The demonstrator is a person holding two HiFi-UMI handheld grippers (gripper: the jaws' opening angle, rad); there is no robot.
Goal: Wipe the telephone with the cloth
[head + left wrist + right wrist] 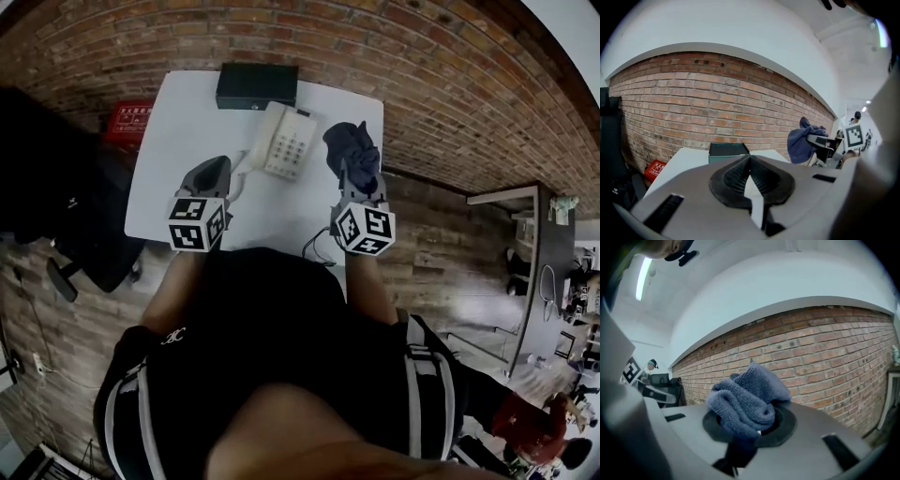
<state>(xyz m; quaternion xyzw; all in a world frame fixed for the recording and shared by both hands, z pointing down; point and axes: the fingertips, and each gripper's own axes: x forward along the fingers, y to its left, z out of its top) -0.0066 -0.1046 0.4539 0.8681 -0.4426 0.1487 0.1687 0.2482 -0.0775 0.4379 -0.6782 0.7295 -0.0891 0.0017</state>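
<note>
A cream telephone (287, 142) lies on the white table (178, 150), its handset on the left side. To its right, held above the table, my right gripper (359, 180) is shut on a bunched dark blue cloth (352, 150). In the right gripper view the cloth (747, 401) bulges out over the jaws and hides them. My left gripper (214, 174) hovers left of and nearer than the phone, with its pads (736, 176) together and nothing in them. The cloth (802, 140) also shows at the right of the left gripper view. Neither gripper view shows the telephone.
A black box (257, 84) (727, 151) stands at the table's far edge, against the brick wall. A red crate (129, 122) sits on the floor at far left. A black chair (56, 216) stands left of the table. Another desk (539, 253) is at right.
</note>
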